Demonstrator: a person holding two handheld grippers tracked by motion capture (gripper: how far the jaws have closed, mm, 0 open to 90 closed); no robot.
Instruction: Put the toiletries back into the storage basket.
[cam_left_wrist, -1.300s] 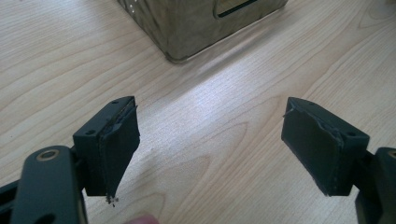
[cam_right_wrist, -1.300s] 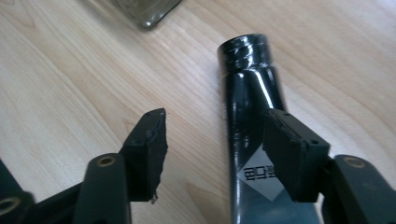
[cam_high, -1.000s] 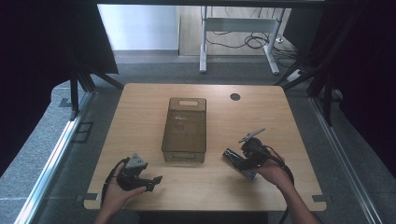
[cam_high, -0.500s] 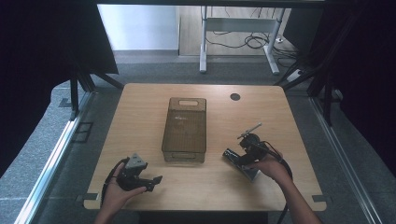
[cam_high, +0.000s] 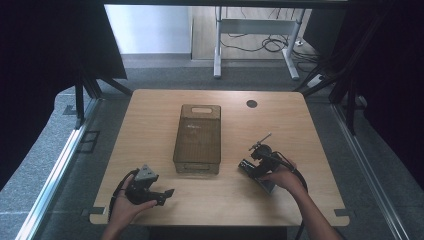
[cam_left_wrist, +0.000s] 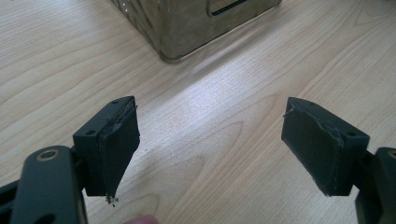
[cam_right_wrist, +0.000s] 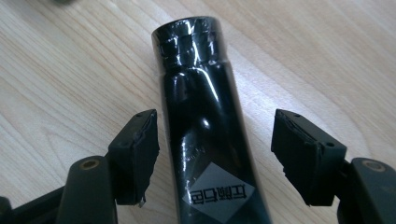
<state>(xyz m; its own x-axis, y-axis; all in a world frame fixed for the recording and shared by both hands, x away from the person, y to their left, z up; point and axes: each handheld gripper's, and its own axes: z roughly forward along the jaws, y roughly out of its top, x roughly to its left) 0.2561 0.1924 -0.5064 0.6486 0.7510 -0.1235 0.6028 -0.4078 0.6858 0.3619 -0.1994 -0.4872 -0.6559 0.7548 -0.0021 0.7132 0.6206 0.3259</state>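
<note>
A glossy black bottle (cam_right_wrist: 201, 112) with a grey diamond label lies flat on the wooden table, cap end pointing away. My right gripper (cam_right_wrist: 217, 151) is open and straddles it, one jaw on each side with a gap to the bottle. In the high view my right gripper (cam_high: 252, 167) is at the front right of the table, near the box's front right corner. My left gripper (cam_high: 164, 195) rests at the front left and is open. In the left gripper view my left gripper (cam_left_wrist: 210, 149) has only bare wood between its jaws.
A translucent brown box (cam_high: 197, 137) with a handle slot lies in the middle of the table (cam_high: 150, 125); its near corner (cam_left_wrist: 187, 23) is ahead of the left jaws. A round cable hole (cam_high: 251, 103) is at the back right. Cables trail from both grippers.
My right gripper has shifted slightly on the table near the box's corner. The left gripper has stayed where it was.
</note>
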